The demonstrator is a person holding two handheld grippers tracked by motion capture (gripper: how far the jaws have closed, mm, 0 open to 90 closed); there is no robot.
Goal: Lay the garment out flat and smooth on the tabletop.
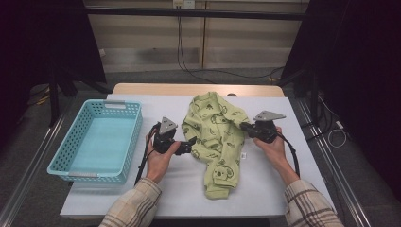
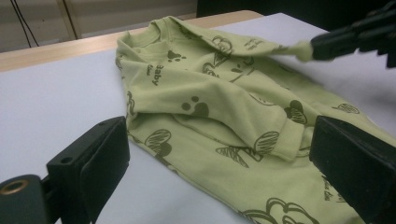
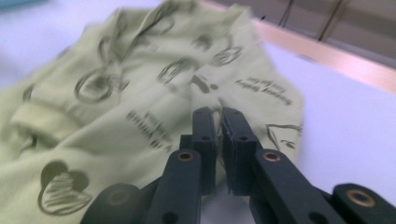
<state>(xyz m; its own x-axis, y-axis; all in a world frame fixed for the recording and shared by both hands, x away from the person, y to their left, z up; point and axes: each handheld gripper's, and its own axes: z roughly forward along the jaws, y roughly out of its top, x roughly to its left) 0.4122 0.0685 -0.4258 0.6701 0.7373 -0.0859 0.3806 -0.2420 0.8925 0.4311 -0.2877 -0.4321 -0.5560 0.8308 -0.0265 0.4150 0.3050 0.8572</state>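
Pale green printed cotton baby garment (image 1: 215,137) lies crumpled at centre of the white table cover (image 1: 269,189), right of the empty turquoise perforated plastic basket (image 1: 97,139), probably where it goes once folded. Right gripper (image 3: 218,122) has its jaws pinched together on a fold of the garment's right edge, likely to pull it flat. Left gripper (image 2: 219,154) stands wide open at the garment's left edge, cloth between the jaws but not pressed, seemingly lining up its own grab.

"baby" printed on green garment (image 2: 196,107)
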